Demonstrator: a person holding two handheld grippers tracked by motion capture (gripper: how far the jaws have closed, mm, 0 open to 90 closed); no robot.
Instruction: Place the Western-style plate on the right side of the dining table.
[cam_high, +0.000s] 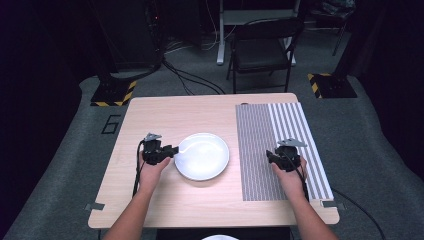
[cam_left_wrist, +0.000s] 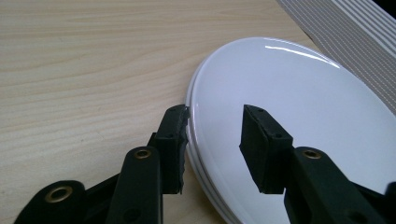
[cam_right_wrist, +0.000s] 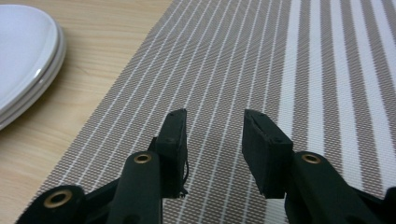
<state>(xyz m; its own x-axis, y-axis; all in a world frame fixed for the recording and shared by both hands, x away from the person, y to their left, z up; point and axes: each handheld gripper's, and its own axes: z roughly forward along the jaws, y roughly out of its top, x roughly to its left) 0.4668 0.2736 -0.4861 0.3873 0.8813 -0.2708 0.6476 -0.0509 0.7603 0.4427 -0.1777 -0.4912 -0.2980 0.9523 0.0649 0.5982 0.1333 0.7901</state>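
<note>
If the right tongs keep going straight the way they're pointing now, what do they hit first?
Most likely the striped placemat. The right tongs hang just above it, angled slightly down, with nothing between the jaws. The white plate lies off to the side, outside that line. Depth is hard to judge.

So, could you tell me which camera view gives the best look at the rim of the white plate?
The left gripper view: the plate is close up, its rim edge sharp between the left gripper jaws. The high view shows the whole plate, but small. The right gripper view catches its edge at the upper left.
</note>
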